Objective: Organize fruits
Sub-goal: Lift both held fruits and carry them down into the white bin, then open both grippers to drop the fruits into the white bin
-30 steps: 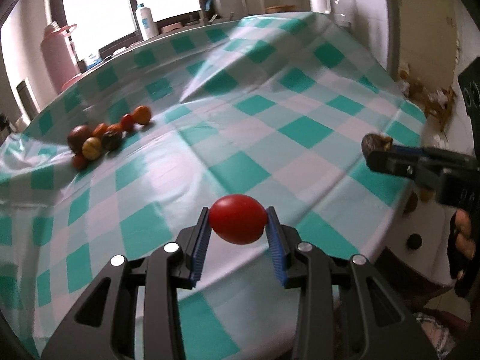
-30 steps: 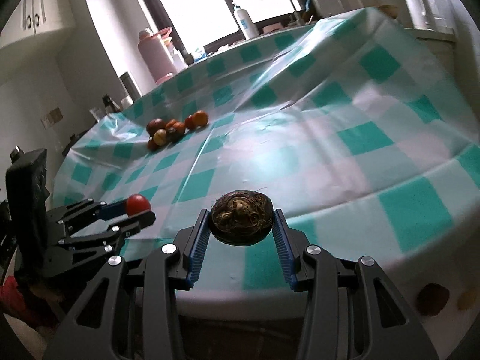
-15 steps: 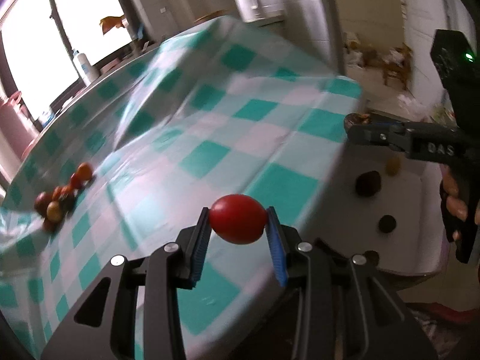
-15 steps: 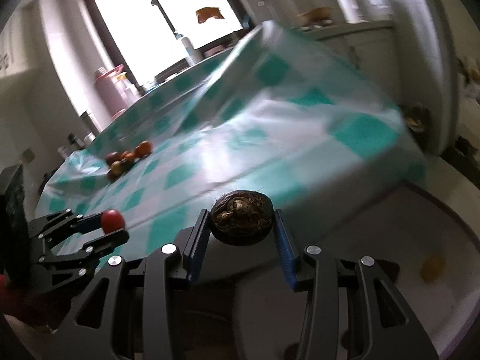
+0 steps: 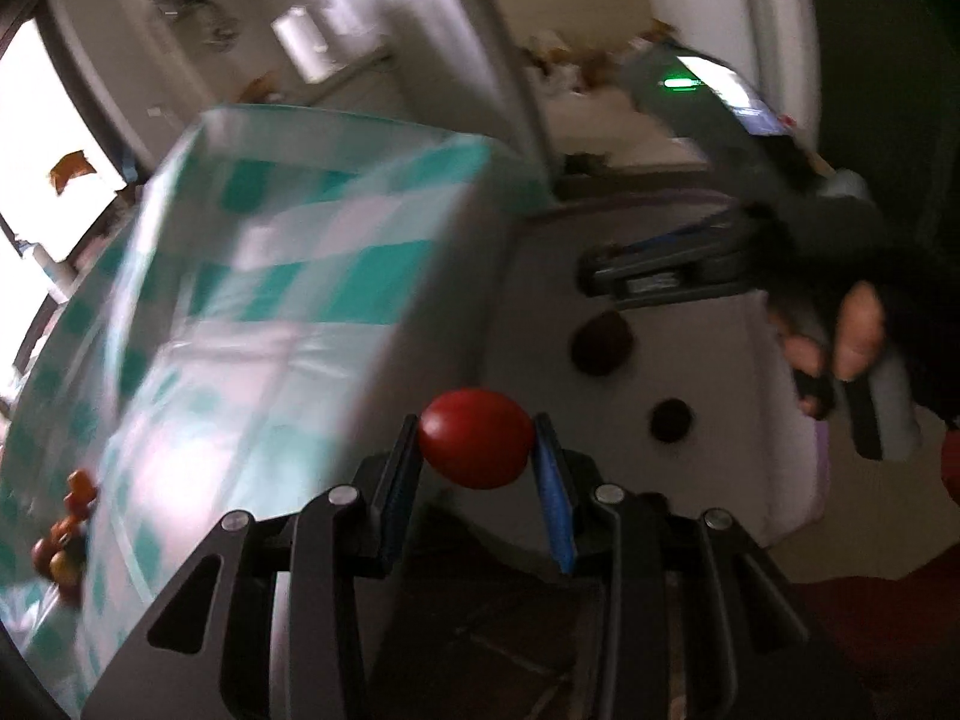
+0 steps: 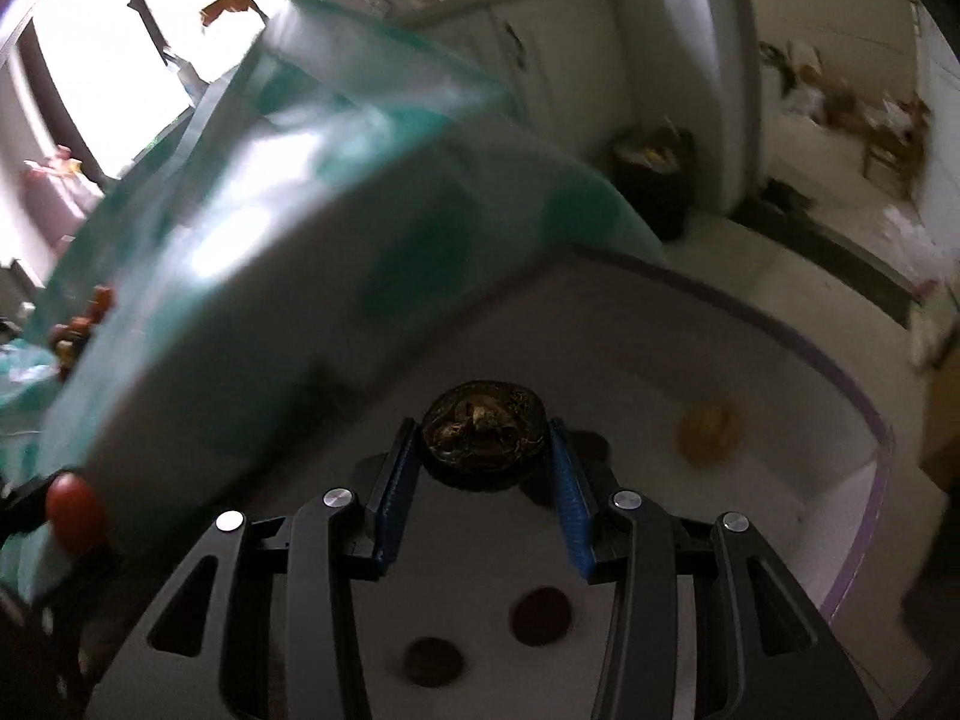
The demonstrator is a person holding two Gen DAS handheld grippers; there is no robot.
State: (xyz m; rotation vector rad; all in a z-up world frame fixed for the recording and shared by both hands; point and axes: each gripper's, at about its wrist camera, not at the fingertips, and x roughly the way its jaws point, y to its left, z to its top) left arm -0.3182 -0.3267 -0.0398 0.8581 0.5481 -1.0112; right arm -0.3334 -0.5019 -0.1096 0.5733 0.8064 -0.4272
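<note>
Biggest thing in both views was the surface with its green-and-white checked cloth, smeared by motion blur and filling the left half of each frame. Next to it, lower down, sat a big white round tub with a purple rim, taking up the right and bottom of the right wrist view.

My right gripper was over that tub, fingers clamped on a dark brown, rough-skinned round fruit at frame centre. From the left wrist view I could see that same gripper at the right, with the person's hand wrapped round its handle.

My left gripper had its fingers closed on a smooth red fruit, dead centre, near the cloth's edge. It also showed at the lower left of the right wrist view.

In the tub: a yellowish fruit at the right, a reddish-brown one and a darker one near the bottom. Couldn't tell what kinds.

Smallest bit: a little pile of orange and dark fruits on the cloth at the far left edge.
</note>
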